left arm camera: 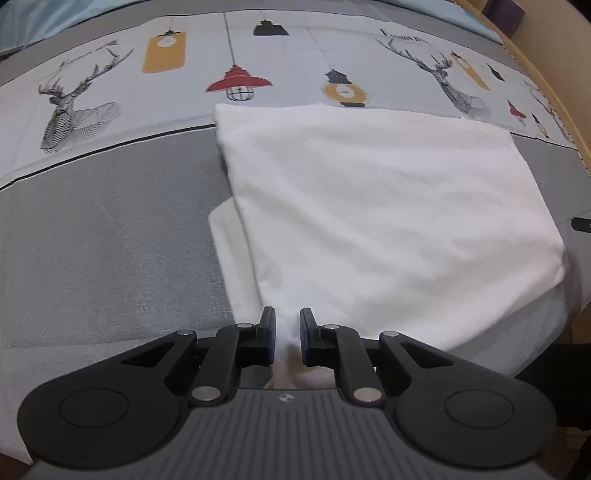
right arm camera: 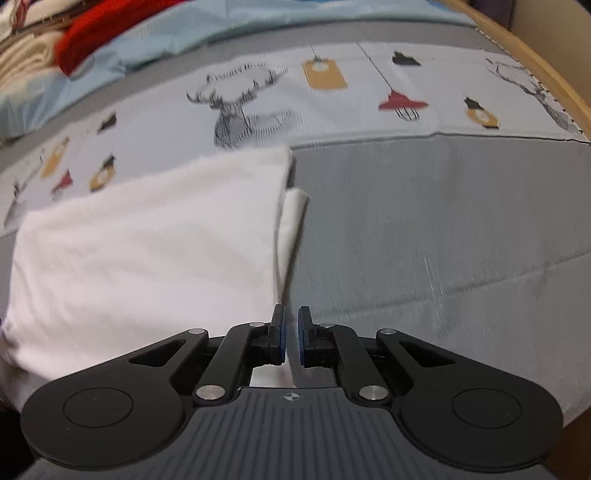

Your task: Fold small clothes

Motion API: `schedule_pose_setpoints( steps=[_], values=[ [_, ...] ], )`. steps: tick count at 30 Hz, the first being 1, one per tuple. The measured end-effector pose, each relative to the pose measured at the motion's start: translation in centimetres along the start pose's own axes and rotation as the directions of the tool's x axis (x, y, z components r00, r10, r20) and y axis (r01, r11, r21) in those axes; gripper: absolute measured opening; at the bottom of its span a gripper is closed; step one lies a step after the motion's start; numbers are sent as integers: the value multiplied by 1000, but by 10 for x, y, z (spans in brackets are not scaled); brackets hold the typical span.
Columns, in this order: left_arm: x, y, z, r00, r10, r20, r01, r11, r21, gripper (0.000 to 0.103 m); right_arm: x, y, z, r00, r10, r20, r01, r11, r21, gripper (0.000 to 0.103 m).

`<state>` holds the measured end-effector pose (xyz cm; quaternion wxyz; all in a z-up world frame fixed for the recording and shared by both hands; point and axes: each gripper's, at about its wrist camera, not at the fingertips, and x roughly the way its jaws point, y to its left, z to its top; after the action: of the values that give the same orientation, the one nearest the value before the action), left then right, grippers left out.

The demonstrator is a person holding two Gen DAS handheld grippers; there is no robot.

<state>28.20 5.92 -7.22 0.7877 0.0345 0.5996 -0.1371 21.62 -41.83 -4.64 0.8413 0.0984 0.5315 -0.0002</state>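
Observation:
A white garment [left arm camera: 369, 203] lies folded into a rough rectangle on the bed. A lower layer [left arm camera: 225, 240] sticks out along its left side. My left gripper [left arm camera: 287, 321] is at the garment's near left corner, shut on a bunched fold of the white cloth that fills the gap between its pads. In the right wrist view the same garment [right arm camera: 147, 258] spreads to the left. My right gripper [right arm camera: 291, 317] is at its near right corner with the jaws almost together, and white cloth shows pinched low between them. A strip of under layer [right arm camera: 293, 214] sticks out along that edge.
The bedsheet [left arm camera: 110, 240] has a grey band and a pale band printed with deer and lamps [left arm camera: 238, 81]. A wooden bed frame [left arm camera: 546, 74] curves along the right. At the far left lie a red cloth [right arm camera: 96, 33], a light blue blanket [right arm camera: 221, 29] and cream fabric [right arm camera: 22, 62].

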Motion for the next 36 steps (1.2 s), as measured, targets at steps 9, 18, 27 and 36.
schedule_pose_setpoints(
  steps=[9, 18, 27, 36],
  values=[
    [30, -5, -14, 982, 100, -161, -91, 994, 66, 18, 46, 17, -21, 965, -117, -236, 80, 984, -162, 24],
    [-4, -4, -3, 996, 86, 9, -87, 996, 14, 19, 32, 12, -10, 982, -114, -149, 96, 987, -127, 24],
    [4, -18, 4, 999, 47, 9, -48, 998, 38, 20, 8, 9, 2, 996, -93, 10, 93, 994, -56, 26],
    [1, -11, 5, 997, 64, 34, -64, 998, 19, 20, 6, 11, 0, 995, -99, 6, 99, 993, -59, 26]
  ],
)
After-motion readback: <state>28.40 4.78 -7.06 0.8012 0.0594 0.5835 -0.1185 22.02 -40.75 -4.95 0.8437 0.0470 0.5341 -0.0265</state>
